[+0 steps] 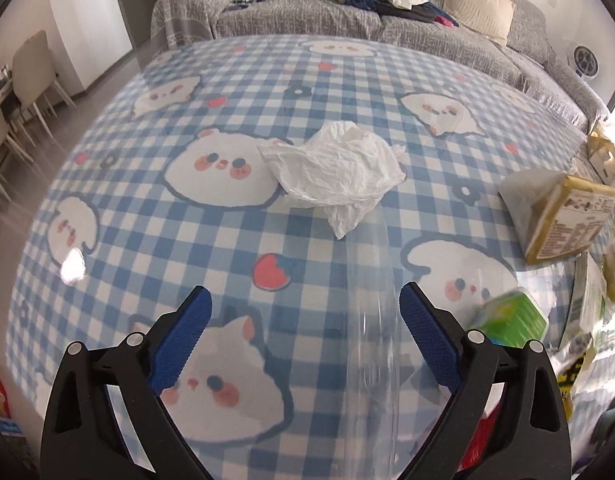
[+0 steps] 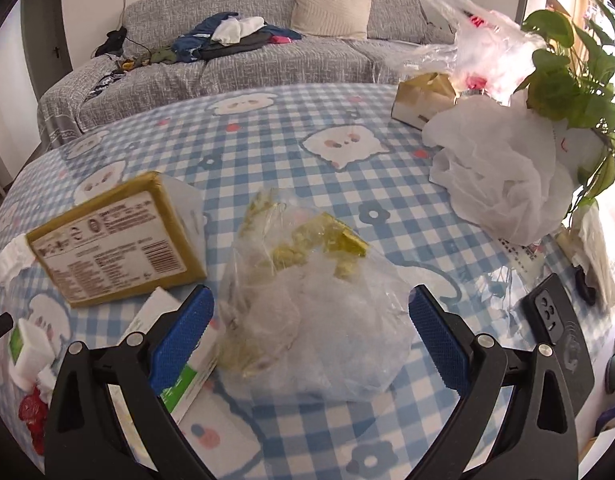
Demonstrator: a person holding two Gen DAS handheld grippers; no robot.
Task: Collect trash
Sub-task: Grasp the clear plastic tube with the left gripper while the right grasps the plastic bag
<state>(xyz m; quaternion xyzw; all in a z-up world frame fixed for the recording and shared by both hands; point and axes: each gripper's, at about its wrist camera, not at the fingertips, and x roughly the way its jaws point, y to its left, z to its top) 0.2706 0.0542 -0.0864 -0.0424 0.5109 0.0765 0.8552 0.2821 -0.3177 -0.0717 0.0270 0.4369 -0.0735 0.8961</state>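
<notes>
A crumpled white plastic bag (image 1: 339, 168) lies in the middle of the blue checked tablecloth (image 1: 187, 248), well ahead of my left gripper (image 1: 305, 308), whose blue pads stand wide apart over bare cloth. In the right wrist view a clear plastic bag with yellow-green scraps (image 2: 307, 288) lies on the cloth, and my right gripper (image 2: 311, 308) is open with its pads either side of the bag's near part, not pressing it. A mustard-yellow carton (image 2: 115, 240) leans to the left of that bag; the same carton (image 1: 563, 216) shows at the right of the left wrist view.
A large white plastic bag (image 2: 503, 176) and a potted plant (image 2: 571, 72) crowd the right side. A black phone (image 2: 559, 336) lies near the right edge. A green-and-white box (image 2: 175, 352), white packets (image 2: 27, 344) and a red wrapper (image 2: 31, 412) sit at the near left. A grey sofa (image 2: 267, 60) stands behind.
</notes>
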